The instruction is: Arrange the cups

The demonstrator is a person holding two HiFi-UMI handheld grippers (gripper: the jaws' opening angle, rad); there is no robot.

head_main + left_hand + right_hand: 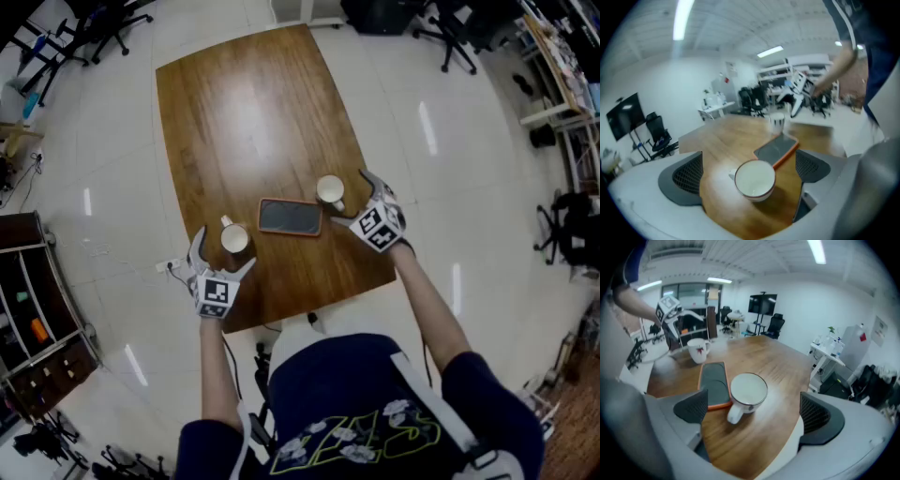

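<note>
Two white cups stand on the brown wooden table (234,103), with a dark mat with an orange rim (290,217) lying flat between them. The left cup (234,238) (755,179) sits between the wide jaws of my left gripper (223,251) (749,172), and neither pad touches it. My right gripper (352,199) (752,408) is open around the right cup (330,190) (748,390), also apart from it. That cup's handle points toward the gripper. Each gripper view shows the other cup beyond the mat (777,149) (715,383).
Both cups stand near the table's front edge, by the person's body. Office chairs (450,33) and shelving (37,328) stand on the pale floor around the table. The far half of the tabletop holds nothing.
</note>
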